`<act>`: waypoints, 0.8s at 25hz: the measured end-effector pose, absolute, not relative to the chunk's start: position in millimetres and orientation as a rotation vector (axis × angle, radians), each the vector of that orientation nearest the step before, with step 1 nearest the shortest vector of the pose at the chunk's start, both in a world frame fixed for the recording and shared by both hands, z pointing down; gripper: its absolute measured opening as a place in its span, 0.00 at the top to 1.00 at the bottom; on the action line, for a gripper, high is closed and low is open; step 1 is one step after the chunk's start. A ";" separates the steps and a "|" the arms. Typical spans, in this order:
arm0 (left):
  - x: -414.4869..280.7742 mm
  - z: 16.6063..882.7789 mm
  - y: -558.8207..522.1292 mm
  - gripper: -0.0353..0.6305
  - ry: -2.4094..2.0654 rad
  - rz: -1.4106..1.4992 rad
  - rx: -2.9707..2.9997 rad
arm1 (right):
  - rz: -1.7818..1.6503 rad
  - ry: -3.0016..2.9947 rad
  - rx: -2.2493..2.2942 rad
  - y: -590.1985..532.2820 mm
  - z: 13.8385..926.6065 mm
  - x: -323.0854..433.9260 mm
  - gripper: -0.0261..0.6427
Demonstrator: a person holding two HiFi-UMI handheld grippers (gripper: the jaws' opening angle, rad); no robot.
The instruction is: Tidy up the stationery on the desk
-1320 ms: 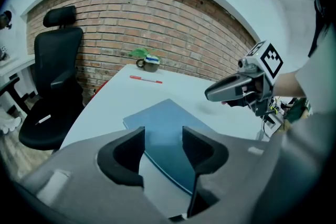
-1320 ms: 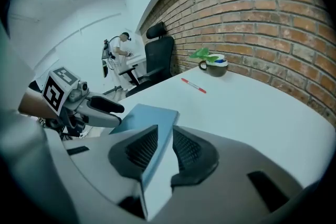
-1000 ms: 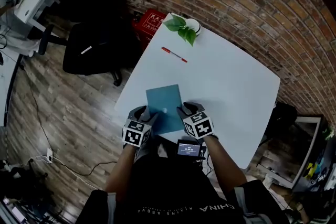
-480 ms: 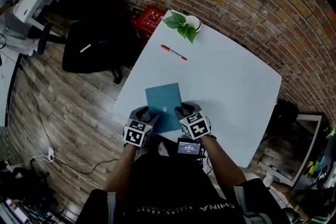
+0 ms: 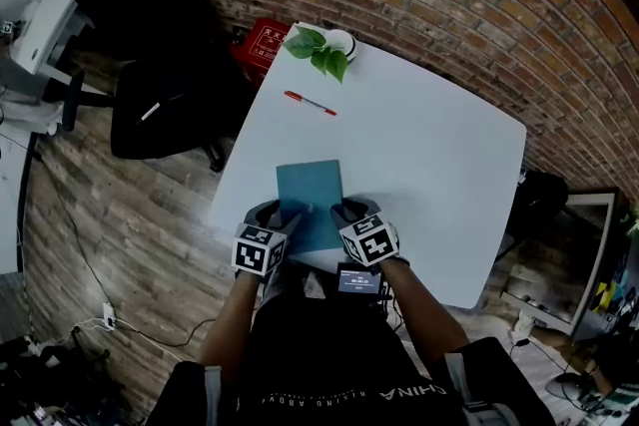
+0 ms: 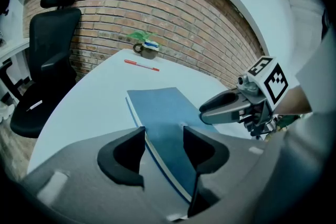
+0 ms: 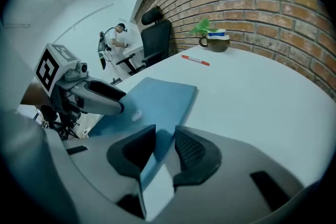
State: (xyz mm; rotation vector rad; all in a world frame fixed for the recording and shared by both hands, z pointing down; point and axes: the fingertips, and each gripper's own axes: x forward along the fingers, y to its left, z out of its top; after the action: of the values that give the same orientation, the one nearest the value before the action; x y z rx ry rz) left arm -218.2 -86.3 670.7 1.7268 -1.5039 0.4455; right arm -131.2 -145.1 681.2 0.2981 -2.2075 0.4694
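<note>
The flat teal rectangular notebook (image 5: 311,200) lies at the white tabletop's (image 5: 429,145) near edge with its long axis pointing away from the person, and its near corners sit between the parted jaws of the left gripper (image 5: 275,213) and the right gripper (image 5: 345,212), whose jaws have just been closing but are not clamped.

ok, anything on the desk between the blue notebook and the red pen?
Nothing. Only bare white table lies between the notebook and the red pen. The head view shows it plainly, and the left gripper view agrees.
</note>
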 end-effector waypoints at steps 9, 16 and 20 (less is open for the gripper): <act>-182.1 673.4 -127.1 0.61 -1.377 0.594 1.867 | 0.544 -2.190 0.479 -171.5 681.1 -86.0 0.78; -140.2 671.4 -169.6 0.61 -1.268 0.657 1.968 | 0.608 -2.170 0.638 -198.1 680.1 -38.6 0.78; -118.2 672.5 -193.6 0.61 -1.206 0.706 2.020 | 0.646 -2.157 0.722 -212.8 679.7 -14.0 0.78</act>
State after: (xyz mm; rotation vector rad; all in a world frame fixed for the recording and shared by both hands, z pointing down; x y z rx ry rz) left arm -118.2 -193.6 672.5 2.0199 -1.2060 0.7060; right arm -14.0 -212.8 679.7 0.7221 -2.1573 0.6456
